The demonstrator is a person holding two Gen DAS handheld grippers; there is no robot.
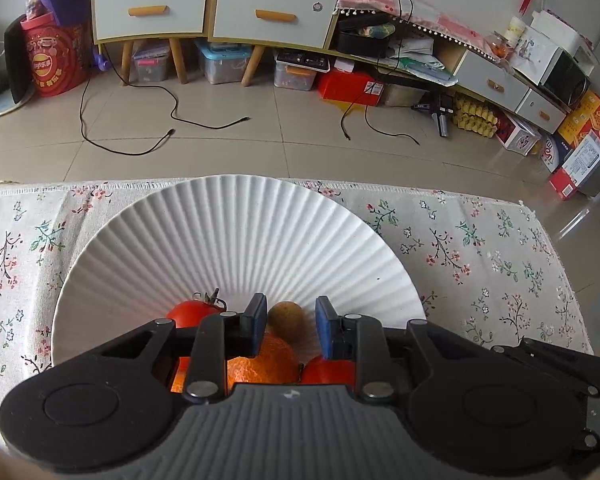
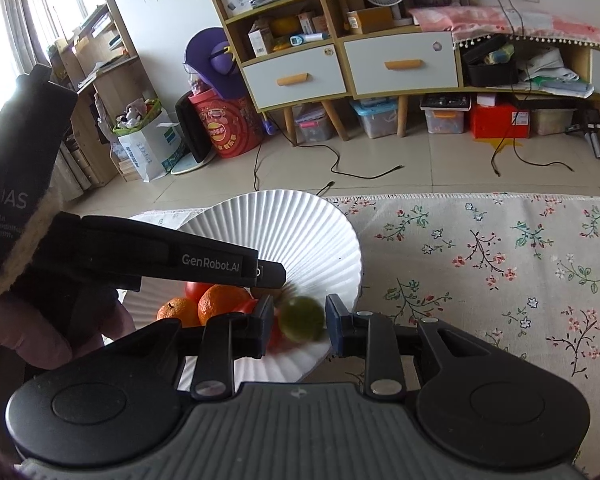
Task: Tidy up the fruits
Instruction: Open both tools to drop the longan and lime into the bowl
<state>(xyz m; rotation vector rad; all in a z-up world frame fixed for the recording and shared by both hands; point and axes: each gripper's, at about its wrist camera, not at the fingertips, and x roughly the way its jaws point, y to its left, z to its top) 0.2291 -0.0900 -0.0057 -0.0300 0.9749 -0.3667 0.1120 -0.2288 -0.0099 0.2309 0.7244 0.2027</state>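
A white ribbed plate [image 1: 236, 240] sits on the floral tablecloth and holds fruit. In the left wrist view my left gripper [image 1: 286, 326] is open above the plate's near side, over an orange [image 1: 260, 364], a tomato [image 1: 192, 314], a brown kiwi [image 1: 286, 317] and a second red tomato [image 1: 328, 370]. In the right wrist view my right gripper [image 2: 298, 324] is open above the plate [image 2: 300, 232]. A blurred green fruit [image 2: 302, 318] is between its fingers without touching them. Two oranges [image 2: 222, 304] lie beside it. The left gripper's body [image 2: 204, 260] crosses over the plate.
The floral tablecloth [image 2: 480, 272] stretches right of the plate. The table's far edge [image 1: 340, 184] lies just behind the plate. Beyond it are a tiled floor with black cables [image 1: 140, 136] and cabinets with drawers [image 1: 272, 16].
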